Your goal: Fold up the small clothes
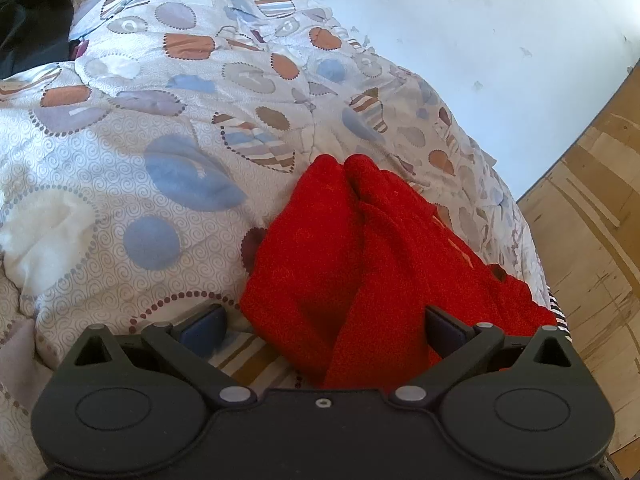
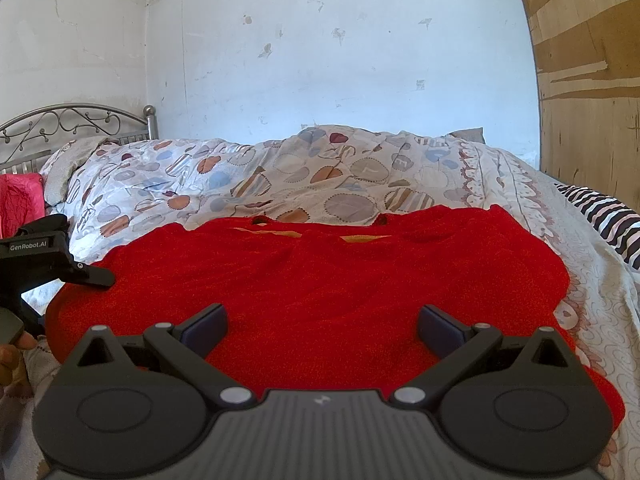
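Note:
A red garment (image 2: 320, 280) lies spread on the patterned quilt (image 2: 280, 172) of a bed, with orange markings near its far edge. My right gripper (image 2: 322, 326) is open just above its near edge, holding nothing. My left gripper (image 1: 324, 328) is open, with bunched red cloth (image 1: 360, 248) lying between and beyond its fingers; the right finger (image 1: 444, 328) touches the cloth. The left gripper also shows at the left edge of the right wrist view (image 2: 48, 256), at the garment's left end.
A metal headboard (image 2: 72, 124) and a pink item (image 2: 20, 200) are at the far left. A striped cloth (image 2: 604, 216) lies at the bed's right side. A white wall (image 2: 320, 60) is behind, a wooden panel (image 2: 588, 60) to the right. Dark clothes (image 1: 32, 16) lie on the quilt.

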A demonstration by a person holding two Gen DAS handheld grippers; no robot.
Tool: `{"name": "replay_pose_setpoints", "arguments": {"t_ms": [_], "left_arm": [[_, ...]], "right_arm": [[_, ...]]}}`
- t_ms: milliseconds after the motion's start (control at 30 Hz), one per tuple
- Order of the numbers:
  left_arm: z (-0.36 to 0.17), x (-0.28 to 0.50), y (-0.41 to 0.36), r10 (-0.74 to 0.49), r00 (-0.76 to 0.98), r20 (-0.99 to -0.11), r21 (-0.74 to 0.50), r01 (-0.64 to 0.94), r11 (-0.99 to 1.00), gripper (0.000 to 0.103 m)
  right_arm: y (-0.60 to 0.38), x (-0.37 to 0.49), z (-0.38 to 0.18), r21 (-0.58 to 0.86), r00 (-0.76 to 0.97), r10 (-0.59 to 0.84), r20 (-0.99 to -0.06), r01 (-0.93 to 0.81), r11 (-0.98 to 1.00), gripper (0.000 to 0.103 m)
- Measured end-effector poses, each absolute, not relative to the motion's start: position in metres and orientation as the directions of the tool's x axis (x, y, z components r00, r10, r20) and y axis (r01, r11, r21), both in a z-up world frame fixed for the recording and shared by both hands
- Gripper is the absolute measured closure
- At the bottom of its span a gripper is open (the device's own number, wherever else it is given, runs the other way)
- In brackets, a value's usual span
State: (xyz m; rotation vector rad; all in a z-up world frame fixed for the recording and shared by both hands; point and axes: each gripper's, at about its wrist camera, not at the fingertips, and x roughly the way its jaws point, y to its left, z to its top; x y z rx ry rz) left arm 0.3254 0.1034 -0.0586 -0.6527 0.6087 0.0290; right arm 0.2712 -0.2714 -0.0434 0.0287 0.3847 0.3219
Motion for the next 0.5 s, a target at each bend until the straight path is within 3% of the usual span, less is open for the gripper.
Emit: {"name": "replay_pose_setpoints", "arguments": {"t_ms": [67, 267, 367, 433, 500], "left_arm": [[-0.057, 0.325, 0.103, -0.156, 0.831, -0.534, -0.557, -0.207, 0.805, 0.003], [-0.054, 0.320, 0.102, -0.154, 0.862, -0.484, -0.555, -0.167, 0.815, 0.029], [-0.054, 0.318, 0.102, -0.148, 0.876, -0.458, -0.567, -0.160, 0.808, 0.050], [-0.052, 0.318, 0.099, -0.158, 0.885, -0.437, -0.578, -0.141, 0.804, 0.069], [-0.043, 0.318, 0.090, -0.135, 0.890, -0.436, -0.537, -0.137, 0.832, 0.074]], "right_arm": [[-0.271, 0.271, -0.044, 0.089, 0.877, 0.315, -0.364, -0.303, 0.949, 0.000], [-0.272, 0.271, -0.044, 0.089, 0.877, 0.315, -0.363, -0.303, 0.949, 0.000], [-0.272, 0.271, -0.044, 0.089, 0.877, 0.315, -0.363, -0.303, 0.949, 0.000], [-0.272, 0.271, -0.045, 0.089, 0.877, 0.314, -0.364, -0.303, 0.949, 0.000], [-0.272, 0.271, -0.043, 0.091, 0.875, 0.313, -0.369, -0.301, 0.949, 0.000]]}}
